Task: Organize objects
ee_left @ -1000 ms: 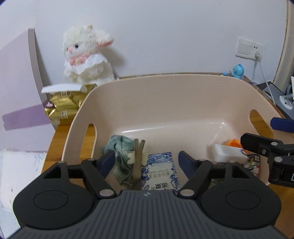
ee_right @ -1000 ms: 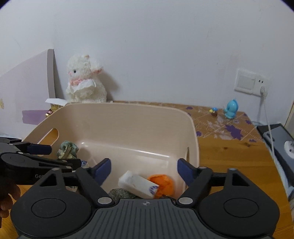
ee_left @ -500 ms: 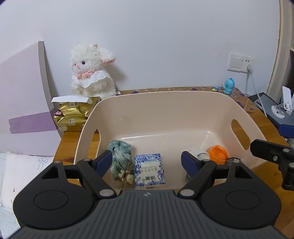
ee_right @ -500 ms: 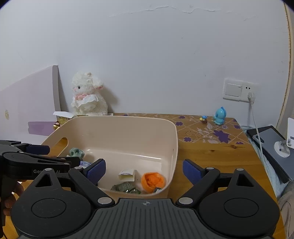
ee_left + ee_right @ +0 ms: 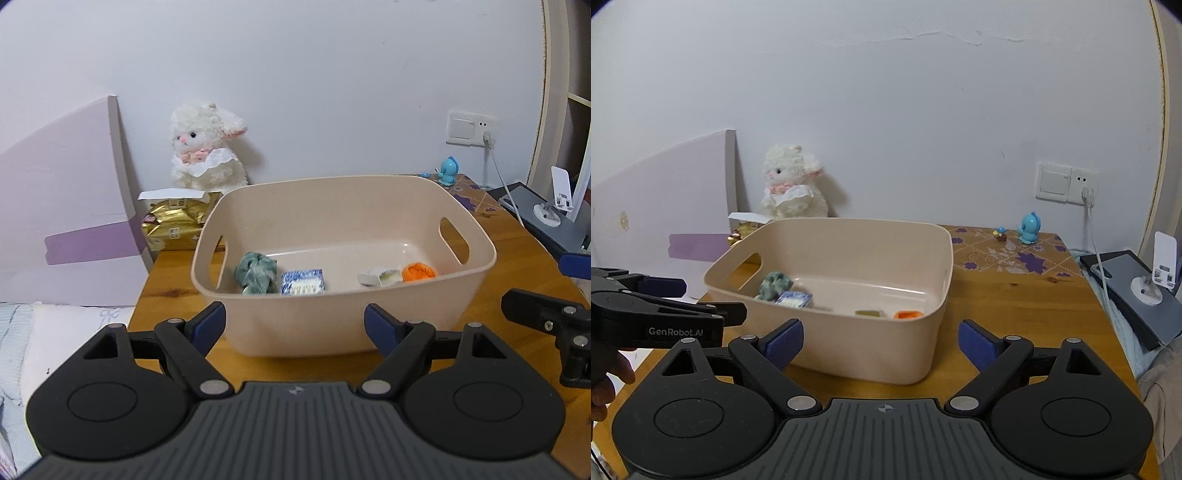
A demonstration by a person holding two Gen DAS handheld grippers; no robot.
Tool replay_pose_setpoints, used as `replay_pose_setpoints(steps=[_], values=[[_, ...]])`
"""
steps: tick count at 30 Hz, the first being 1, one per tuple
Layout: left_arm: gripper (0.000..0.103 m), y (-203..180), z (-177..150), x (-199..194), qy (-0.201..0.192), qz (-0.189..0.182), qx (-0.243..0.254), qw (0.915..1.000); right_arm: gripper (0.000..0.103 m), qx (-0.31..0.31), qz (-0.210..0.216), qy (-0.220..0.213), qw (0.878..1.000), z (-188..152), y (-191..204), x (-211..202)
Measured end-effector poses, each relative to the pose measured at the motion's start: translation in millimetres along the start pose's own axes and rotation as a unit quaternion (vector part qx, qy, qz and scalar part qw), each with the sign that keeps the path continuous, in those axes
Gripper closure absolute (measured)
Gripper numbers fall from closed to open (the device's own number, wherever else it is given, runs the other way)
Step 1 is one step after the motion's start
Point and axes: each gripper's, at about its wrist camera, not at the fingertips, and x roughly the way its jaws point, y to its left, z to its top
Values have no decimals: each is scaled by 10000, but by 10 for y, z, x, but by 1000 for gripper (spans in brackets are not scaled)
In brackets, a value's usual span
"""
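Observation:
A beige plastic bin (image 5: 343,317) (image 5: 871,347) stands on the wooden table. Inside lie a green scrunchie (image 5: 255,272) (image 5: 774,283), a blue-and-white packet (image 5: 303,282) (image 5: 794,299), a white eraser (image 5: 380,277) and an orange ball (image 5: 418,272) (image 5: 908,315). My left gripper (image 5: 294,325) is open and empty, held back in front of the bin's near wall. In the right wrist view my right gripper (image 5: 881,341) is open and empty too, before the bin's near side. The left gripper (image 5: 665,314) also shows there at the left edge, held by a hand.
A white plush lamb (image 5: 205,151) sits at the back by the wall, beside a gold packet (image 5: 173,225). A lilac board (image 5: 62,221) leans at the left. A small blue figurine (image 5: 1028,228), a wall socket with cable (image 5: 1067,181) and a phone stand (image 5: 1152,284) are at the right.
Both grippers have drawn back and up out of the bin, which now sits farther away. The objects inside stay where they lay.

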Motion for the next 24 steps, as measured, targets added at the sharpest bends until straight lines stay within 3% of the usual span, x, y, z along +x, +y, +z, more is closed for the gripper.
replay_pose_setpoints(steps=[12,24], values=[[20,15,-395,-612,-104,-95,-11,9999,9,-47,202,-135,9997,-224,176,-500],[20,-104,-710,-1131,-235,-100,-42,9997,0,14,419,-171,9990,-508,343,-1031]])
